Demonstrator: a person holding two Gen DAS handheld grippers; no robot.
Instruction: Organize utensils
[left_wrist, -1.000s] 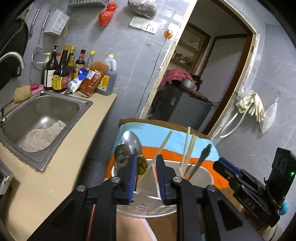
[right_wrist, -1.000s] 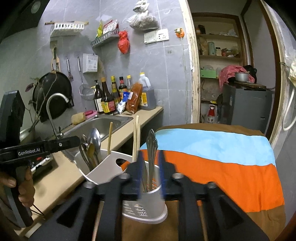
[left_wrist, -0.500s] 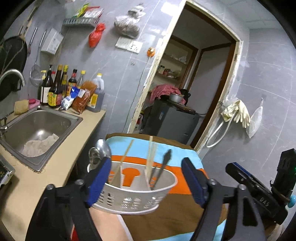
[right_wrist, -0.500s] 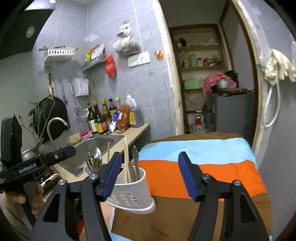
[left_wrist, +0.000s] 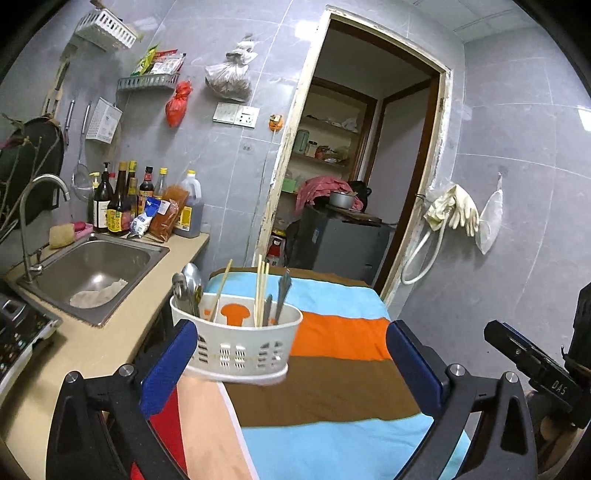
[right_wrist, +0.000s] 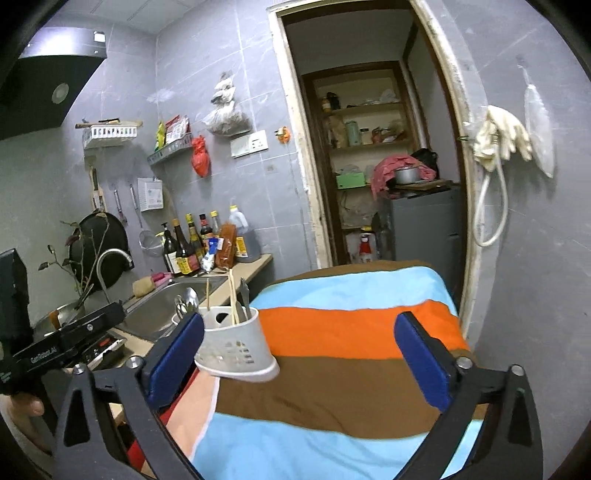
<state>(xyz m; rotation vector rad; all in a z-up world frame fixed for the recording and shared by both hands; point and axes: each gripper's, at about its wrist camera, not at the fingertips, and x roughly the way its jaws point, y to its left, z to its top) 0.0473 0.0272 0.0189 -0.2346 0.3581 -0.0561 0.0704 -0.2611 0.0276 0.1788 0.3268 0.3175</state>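
Note:
A white slotted utensil holder (left_wrist: 236, 347) stands on a striped cloth (left_wrist: 332, 387). In it are spoons (left_wrist: 188, 280) at the left, wooden chopsticks (left_wrist: 261, 288) in the middle and a dark fork (left_wrist: 282, 295) beside them. My left gripper (left_wrist: 288, 328) faces the holder with its jaws opening wide; nothing is between the blue pads (left_wrist: 170, 365), and the holder sits just beyond the tips. My right gripper (right_wrist: 299, 321) is also opening and holds nothing. The holder (right_wrist: 236, 347) lies past its left finger, with the chopsticks (right_wrist: 232, 299) and spoons (right_wrist: 186, 301) upright.
Left of the cloth runs a counter with a steel sink (left_wrist: 92, 273), a tap and sauce bottles (left_wrist: 122, 199). A doorway with a grey cabinet (left_wrist: 340, 240) is behind. The other gripper's body (left_wrist: 535, 369) shows at the right; a hand (right_wrist: 26, 406) holds the left one.
Both grippers pulled back and slightly up from the holder while their jaws spread from nearly shut to wide. The utensils stay standing in the holder.

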